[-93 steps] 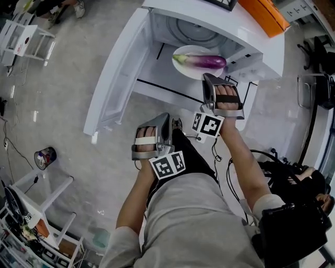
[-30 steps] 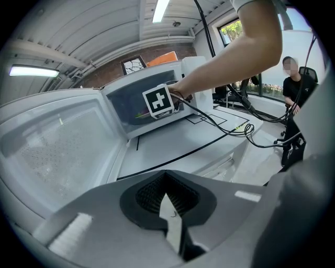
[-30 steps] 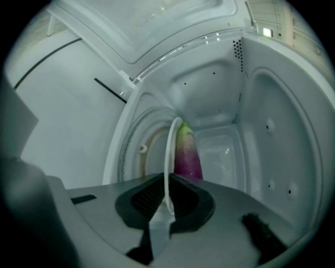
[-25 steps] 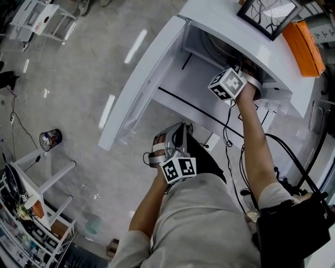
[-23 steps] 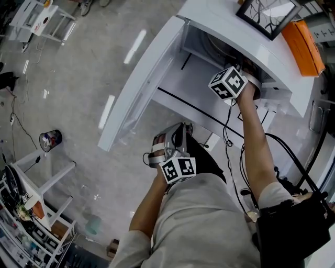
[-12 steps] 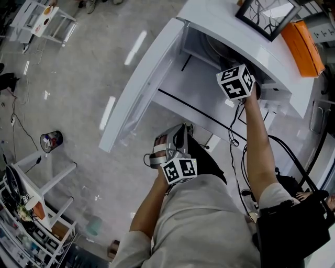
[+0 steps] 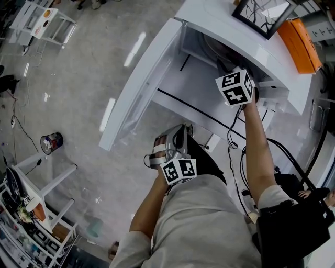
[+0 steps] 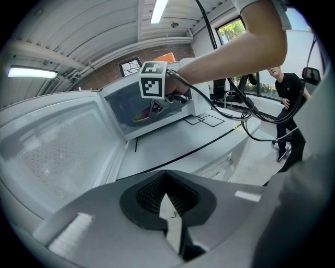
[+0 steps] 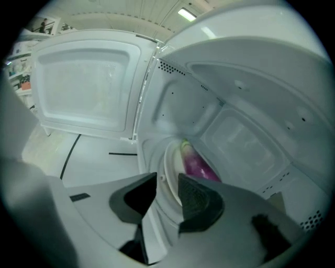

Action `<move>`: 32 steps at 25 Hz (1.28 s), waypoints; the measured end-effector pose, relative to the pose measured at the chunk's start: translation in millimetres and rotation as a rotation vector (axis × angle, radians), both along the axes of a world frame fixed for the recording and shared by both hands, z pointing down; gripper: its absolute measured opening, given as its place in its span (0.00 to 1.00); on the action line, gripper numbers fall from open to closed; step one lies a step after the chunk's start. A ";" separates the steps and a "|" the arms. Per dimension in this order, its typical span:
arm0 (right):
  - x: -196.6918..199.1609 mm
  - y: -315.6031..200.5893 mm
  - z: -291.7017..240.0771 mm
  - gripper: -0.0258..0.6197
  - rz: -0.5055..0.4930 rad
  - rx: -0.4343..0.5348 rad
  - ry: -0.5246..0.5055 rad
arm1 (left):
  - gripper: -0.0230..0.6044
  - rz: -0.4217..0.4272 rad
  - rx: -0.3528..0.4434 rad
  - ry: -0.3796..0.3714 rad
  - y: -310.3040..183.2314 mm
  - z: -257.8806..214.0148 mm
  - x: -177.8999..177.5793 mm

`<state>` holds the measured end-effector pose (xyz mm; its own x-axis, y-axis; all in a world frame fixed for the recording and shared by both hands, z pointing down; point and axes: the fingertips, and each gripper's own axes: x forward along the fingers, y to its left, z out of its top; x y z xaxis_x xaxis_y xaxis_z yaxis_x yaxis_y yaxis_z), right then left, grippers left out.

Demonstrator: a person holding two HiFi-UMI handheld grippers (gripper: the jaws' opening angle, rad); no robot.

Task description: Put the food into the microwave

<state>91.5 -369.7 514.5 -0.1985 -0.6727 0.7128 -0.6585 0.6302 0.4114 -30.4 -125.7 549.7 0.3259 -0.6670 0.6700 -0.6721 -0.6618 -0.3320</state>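
The white microwave [image 7: 225,36] stands with its door [image 7: 141,84] swung wide to the left. Inside, a purple eggplant [image 9: 198,166] lies on a white plate [image 9: 168,172] on the cavity floor. My right gripper [image 9: 167,196] is at the cavity mouth, jaws opening, with the plate's near rim in the gap and no pad pressing on it. In the head view only its marker cube [image 7: 235,88] shows; the jaws are hidden in the cavity. My left gripper [image 7: 171,141] hangs shut and empty near the person's lap, and its jaws [image 8: 170,220] meet in the left gripper view.
An orange box [image 7: 298,36] and a dark framed panel [image 7: 259,13] lie on the microwave's top. Cables [image 7: 235,141] trail from the right arm. A small bin [image 7: 51,141] and white racks [image 7: 36,21] stand on the floor at left. A person [image 8: 288,99] stands far right.
The plate with the eggplant went from outside the door into the cavity. Over the last second my right gripper rolled, rose slightly and let go of the plate. The left gripper stayed still.
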 end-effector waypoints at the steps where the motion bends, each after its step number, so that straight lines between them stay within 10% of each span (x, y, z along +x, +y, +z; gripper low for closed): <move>1: -1.0 3.6 -1.8 0.24 -0.002 0.002 -0.004 | 0.05 0.003 0.000 0.000 1.2 -0.2 -0.3; 13: -16.4 53.4 -17.5 0.06 -0.024 0.050 -0.131 | 0.05 -0.018 -0.022 0.099 5.9 -9.2 4.7; 32: -43.0 194.2 -38.5 0.06 0.028 0.082 -0.353 | 0.05 -0.014 -0.083 0.313 25.3 -32.3 18.7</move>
<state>48.4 -175.5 476.0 -0.4032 -0.7336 0.5470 -0.7853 0.5843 0.2046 -11.7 -100.4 517.4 0.5155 -0.6200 0.5914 -0.7424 -0.6679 -0.0531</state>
